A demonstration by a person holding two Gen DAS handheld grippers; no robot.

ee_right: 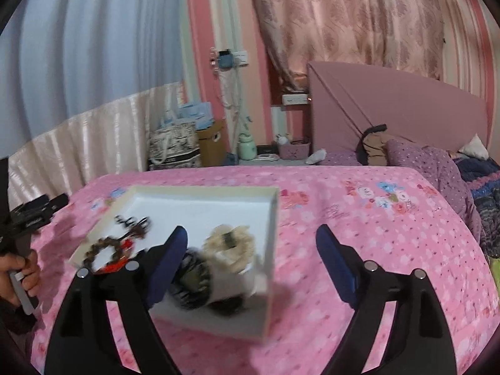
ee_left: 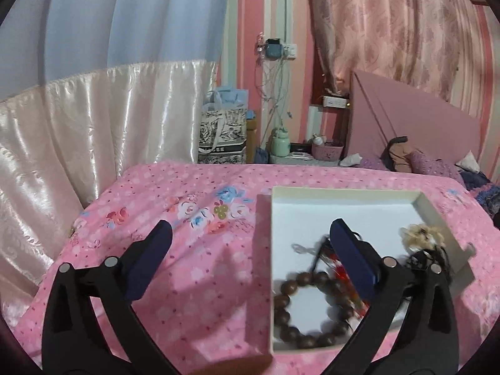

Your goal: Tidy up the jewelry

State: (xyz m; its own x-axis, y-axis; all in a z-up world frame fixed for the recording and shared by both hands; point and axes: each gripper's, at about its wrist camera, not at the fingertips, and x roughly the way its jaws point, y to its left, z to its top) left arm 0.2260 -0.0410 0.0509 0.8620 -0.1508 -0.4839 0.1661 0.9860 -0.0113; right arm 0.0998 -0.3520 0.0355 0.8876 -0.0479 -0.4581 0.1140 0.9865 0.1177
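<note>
Left claw (ee_left: 250,256) spread wide, nothing between its fingers; right finger hangs over the white box (ee_left: 343,209), lower right of frame. Wooden bead bracelet (ee_left: 307,309) lies in the box's near corner, red-tasselled piece (ee_left: 342,273) beside it, cream hair tie (ee_left: 420,236) toward the right wall. Right claw (ee_right: 251,254) likewise released and empty, left finger over a dark striped scrunchie (ee_right: 193,278) in the box. Box sits on the pink floral bed (ee_right: 359,234). Far back: pink headboard (ee_right: 406,106), curtains (ee_right: 343,15).
</note>
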